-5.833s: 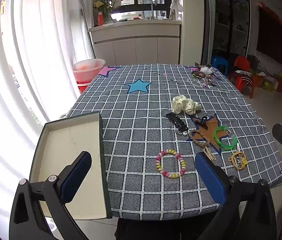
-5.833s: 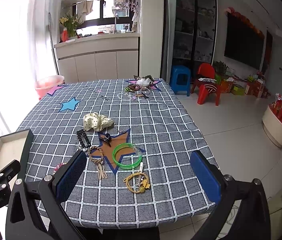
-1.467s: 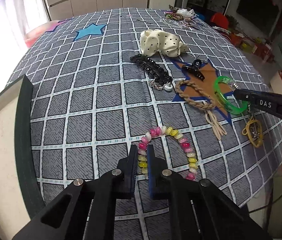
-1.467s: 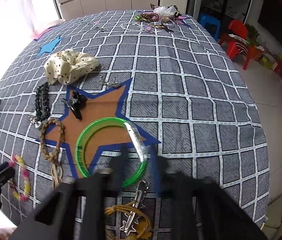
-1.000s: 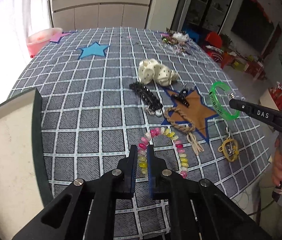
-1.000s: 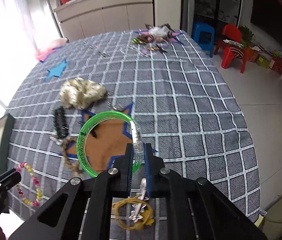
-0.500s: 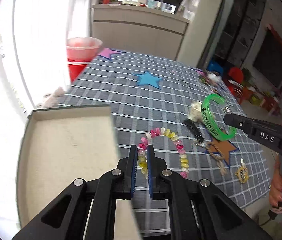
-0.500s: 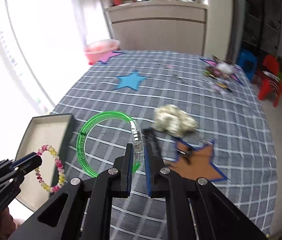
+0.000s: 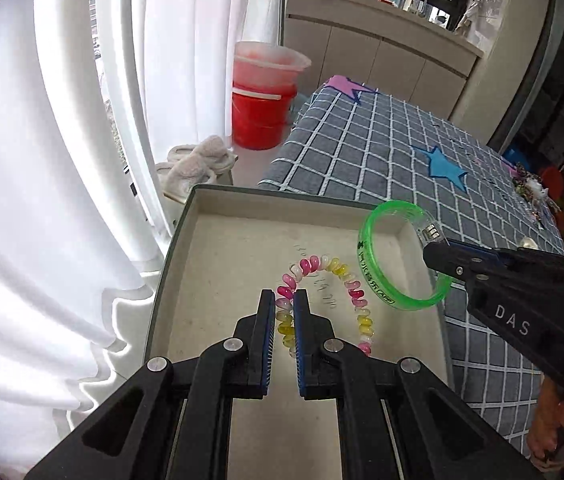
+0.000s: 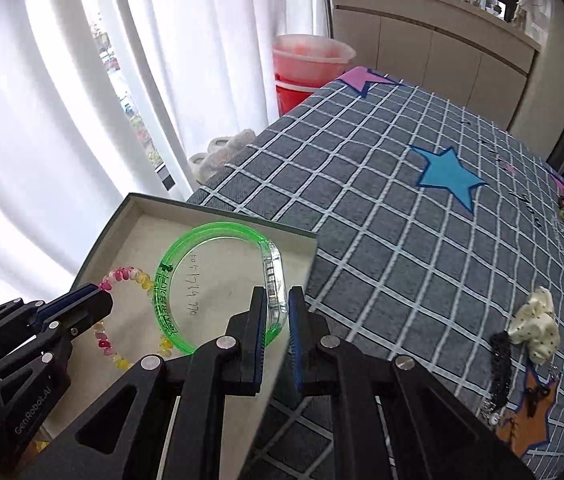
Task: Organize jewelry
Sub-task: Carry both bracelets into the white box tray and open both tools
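A: Left gripper (image 9: 284,320) is closed down to a thin gap, pinching the pink, white and yellow bead bracelet (image 9: 338,276) at one side; the rest of the loop hangs free over the box (image 9: 186,240). Right gripper (image 10: 274,320) is nipped just as tight on the clear clasp section of the green bangle (image 10: 186,276), likewise over the box interior.

B: Risks?

A: The two rings overlap in the left wrist view, bangle just beside the beads. If both are let go together, one may well snag or land on the other. The bangle also sits near the box's right wall (image 9: 406,232); released there, it could likely strike the rim and roll onto the cloth. The bead loop is limp and could catch on a finger pad as the jaws part.

B: Surroundings?

A: The box is pale inside, dark-walled, with handwriting on its floor. It stands off the table's corner. The table wears a grey checked cloth (image 10: 382,208) with a blue star (image 10: 448,178). On the cloth lie a cream scrunchie (image 10: 536,328) and a black chain (image 10: 498,364). White curtains and a red bucket (image 9: 262,120) stand behind.
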